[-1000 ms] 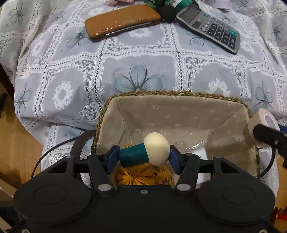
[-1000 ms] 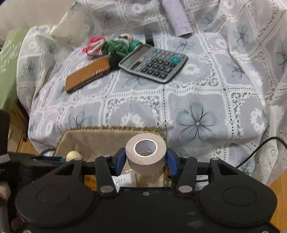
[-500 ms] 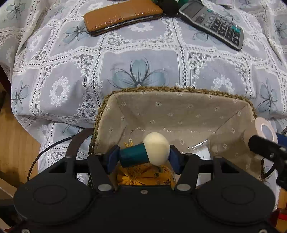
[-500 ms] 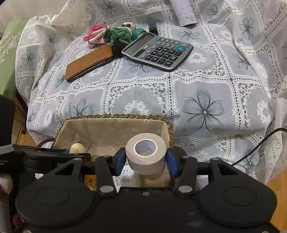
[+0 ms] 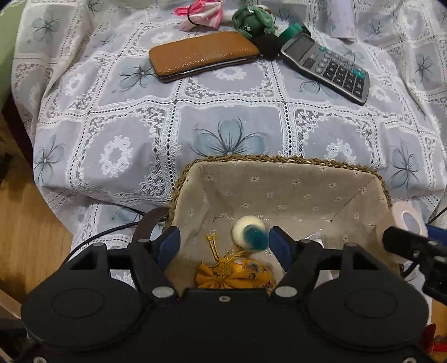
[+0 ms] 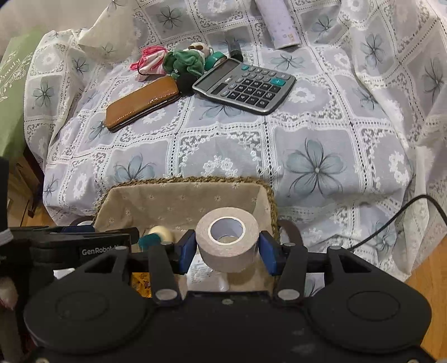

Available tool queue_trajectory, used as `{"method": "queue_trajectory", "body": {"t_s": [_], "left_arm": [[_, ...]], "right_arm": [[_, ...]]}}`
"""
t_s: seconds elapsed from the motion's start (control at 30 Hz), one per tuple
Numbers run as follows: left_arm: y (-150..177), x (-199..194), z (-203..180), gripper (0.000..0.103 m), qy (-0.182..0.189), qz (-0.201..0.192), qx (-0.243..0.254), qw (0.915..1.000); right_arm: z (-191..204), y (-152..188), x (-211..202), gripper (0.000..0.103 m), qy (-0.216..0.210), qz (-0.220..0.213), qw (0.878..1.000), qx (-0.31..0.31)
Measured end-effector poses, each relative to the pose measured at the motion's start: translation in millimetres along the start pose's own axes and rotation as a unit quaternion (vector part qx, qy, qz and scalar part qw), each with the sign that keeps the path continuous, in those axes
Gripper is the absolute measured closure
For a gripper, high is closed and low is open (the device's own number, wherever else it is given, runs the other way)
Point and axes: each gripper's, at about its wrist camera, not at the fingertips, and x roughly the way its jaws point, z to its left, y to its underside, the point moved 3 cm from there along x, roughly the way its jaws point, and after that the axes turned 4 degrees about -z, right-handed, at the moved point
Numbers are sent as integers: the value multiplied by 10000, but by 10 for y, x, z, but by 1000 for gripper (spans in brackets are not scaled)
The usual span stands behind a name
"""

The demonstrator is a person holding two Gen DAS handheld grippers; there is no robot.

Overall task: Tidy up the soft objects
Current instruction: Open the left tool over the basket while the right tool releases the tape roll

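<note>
A woven basket (image 5: 279, 160) with a beige flowered lining sits at the near edge of the lace-covered surface; it also shows in the right wrist view (image 6: 190, 180). My left gripper (image 5: 225, 243) is open above it. A cream and teal mushroom-shaped toy (image 5: 250, 233) is blurred between the jaws, free of them, over a yellow pouch (image 5: 234, 273). The toy also shows in the right wrist view (image 6: 156, 236). My right gripper (image 6: 226, 248) is shut on a roll of beige tape (image 6: 226, 243) above the basket's right end; the roll also shows in the left wrist view (image 5: 406, 220).
Farther back lie a brown wallet (image 5: 204, 54), a grey calculator (image 5: 327, 65), a green plush (image 5: 252, 21), a pink cloth (image 5: 201, 14) and a pale tube (image 6: 279, 23). A black cable (image 6: 391, 223) runs off to the right. Wooden floor (image 5: 25, 223) lies on the left.
My left gripper has opened and let go of the mushroom toy, which is dropping into the basket. Both grippers have pulled back and up. The right gripper still holds the tape.
</note>
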Motion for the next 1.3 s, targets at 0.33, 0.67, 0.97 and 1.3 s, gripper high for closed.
{"method": "queue_trajectory", "body": {"t_s": [0.33, 0.67, 0.97, 1.3], "left_arm": [[179, -191, 7, 34, 42, -218, -34, 9997], [289, -366, 2, 24, 112, -447, -64, 9989], [301, -347, -22, 24, 44, -420, 14, 9991], [279, -279, -47, 24, 0, -257, 60, 9997]], "right_arm": [[129, 142, -151, 53, 70, 26, 9999, -155], [105, 192, -315, 46, 125, -108, 9998, -147], [52, 193, -226, 45, 96, 39, 9999, -57], [41, 182, -66, 44, 78, 265, 9996, 11]]}}
